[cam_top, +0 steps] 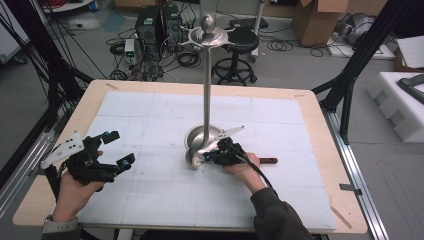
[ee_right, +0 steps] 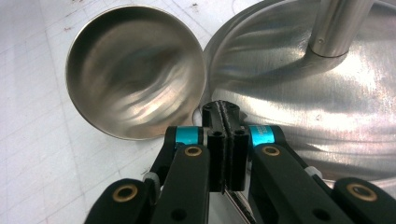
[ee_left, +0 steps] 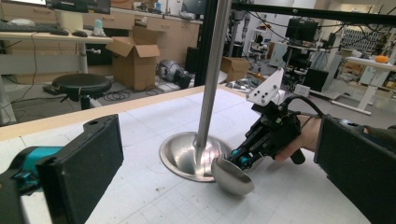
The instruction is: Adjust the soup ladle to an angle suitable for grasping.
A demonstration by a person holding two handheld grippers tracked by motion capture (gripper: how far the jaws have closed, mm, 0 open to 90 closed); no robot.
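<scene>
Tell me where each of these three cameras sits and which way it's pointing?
High view: above the person's side, looking forward and down on the table; both forearms, left gripper and right gripper show.
Left gripper view: rides the left gripper, facing the metal stand and right gripper; own jaws apart.
Right gripper view: rides the right gripper, looking down at the ladle; jaws together.
All share the stand and ladle.

Grey floor (cam_top: 310,70), black stool (cam_top: 239,42), cardboard boxes (cam_top: 320,20), tangled cables (cam_top: 150,65), computer towers (cam_top: 150,25)
</scene>
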